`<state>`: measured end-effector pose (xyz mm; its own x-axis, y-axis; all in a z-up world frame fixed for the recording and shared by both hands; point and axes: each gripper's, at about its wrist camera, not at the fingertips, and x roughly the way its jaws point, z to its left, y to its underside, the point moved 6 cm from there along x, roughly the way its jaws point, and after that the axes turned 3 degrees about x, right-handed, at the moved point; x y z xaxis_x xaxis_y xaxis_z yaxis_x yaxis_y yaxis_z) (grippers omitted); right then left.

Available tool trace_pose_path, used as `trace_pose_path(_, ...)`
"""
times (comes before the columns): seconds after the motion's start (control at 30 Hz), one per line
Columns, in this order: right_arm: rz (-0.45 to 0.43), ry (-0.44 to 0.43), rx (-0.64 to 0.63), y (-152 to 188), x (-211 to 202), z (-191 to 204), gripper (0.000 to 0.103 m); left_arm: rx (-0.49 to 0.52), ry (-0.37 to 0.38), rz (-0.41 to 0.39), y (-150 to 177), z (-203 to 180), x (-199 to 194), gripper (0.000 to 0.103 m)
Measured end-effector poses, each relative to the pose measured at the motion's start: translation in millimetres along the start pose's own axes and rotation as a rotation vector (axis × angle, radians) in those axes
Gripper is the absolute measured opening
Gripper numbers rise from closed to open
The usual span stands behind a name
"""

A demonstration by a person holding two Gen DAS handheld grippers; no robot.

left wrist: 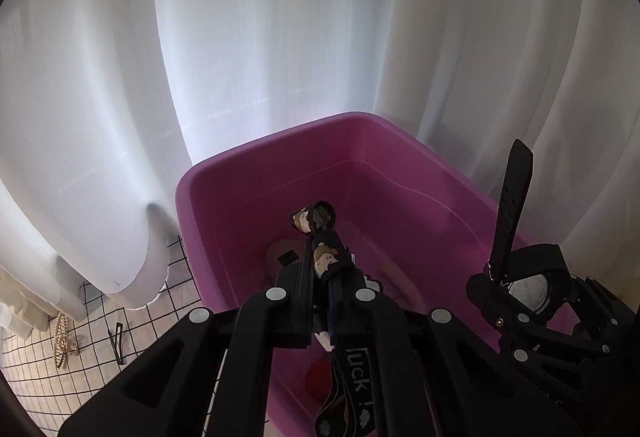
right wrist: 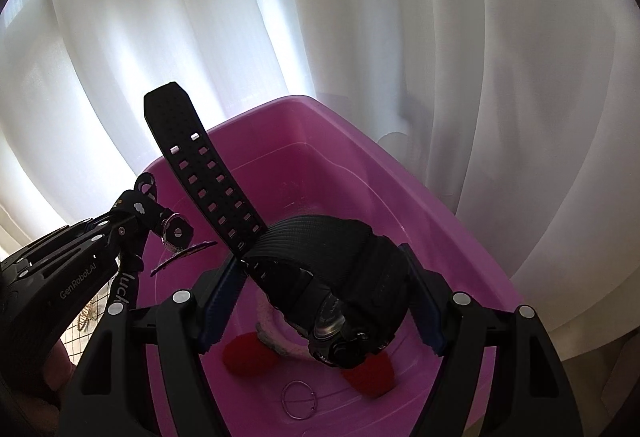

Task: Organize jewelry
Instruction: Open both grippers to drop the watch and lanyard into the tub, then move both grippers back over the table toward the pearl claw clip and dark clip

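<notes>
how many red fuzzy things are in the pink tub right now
2. One red pompom lies on the pink tub floor, left of the watch; the other lies right beneath it. More may be hidden.

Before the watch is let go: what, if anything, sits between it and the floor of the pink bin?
Nothing blocks the drop. The right hand-held gripper holds the black watch over the open pink bin. Below lie red pom-poms, a pale braided band and a thin ring; the watch would likely land on them.

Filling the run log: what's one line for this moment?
left gripper: shut on strap | right gripper: shut on watch | both over pink bin
</notes>
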<state>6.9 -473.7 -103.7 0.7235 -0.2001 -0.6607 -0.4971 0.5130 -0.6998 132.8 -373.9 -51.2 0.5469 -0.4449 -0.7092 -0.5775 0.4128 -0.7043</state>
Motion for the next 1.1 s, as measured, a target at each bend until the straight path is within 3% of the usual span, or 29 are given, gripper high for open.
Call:
trace_pose_path(0.3, 0.071, 0.013, 0.006, 2, 33, -7, 0.073, -0.023, -0.04, 0.076, 10, 3, 26, 0.008)
trace_pose_path(0.33, 0.079, 0.018, 0.01, 2, 35, -9, 0.073, -0.025, -0.049, 0.082, 11, 4, 27, 0.016)
trace_pose_path(0.37, 0.08, 0.019, 0.015, 1, 35, -9, 0.073, -0.026, -0.066, 0.091, 12, 7, 28, 0.031)
trace_pose_path(0.4, 0.074, 0.02, 0.016, 0, 35, -10, 0.073, -0.027, -0.084, 0.095, 12, 9, 28, 0.04)
trace_pose_path(0.43, 0.066, 0.03, 0.014, -2, 33, -10, 0.073, -0.032, -0.102, 0.092, 13, 13, 28, 0.064)
trace_pose_path(0.47, 0.058, 0.038, 0.01, -4, 31, -10, 0.073, -0.04, -0.111, 0.075, 12, 16, 25, 0.078)
trace_pose_path(0.53, 0.044, 0.045, 0.004, -7, 28, -11, 0.073, -0.049, -0.113, 0.035, 10, 20, 18, 0.08)
trace_pose_path(0.73, 0.033, 0.047, 0.015, -6, 24, -14, 0.073, -0.072, -0.132, 0.024, 7, 31, 10, 0.09)
trace_pose_path(1.1, -0.009, -0.017, 0.001, -1, -5, 8, 0.073, -0.135, -0.126, -0.009, 16, 57, -27, 0.094)
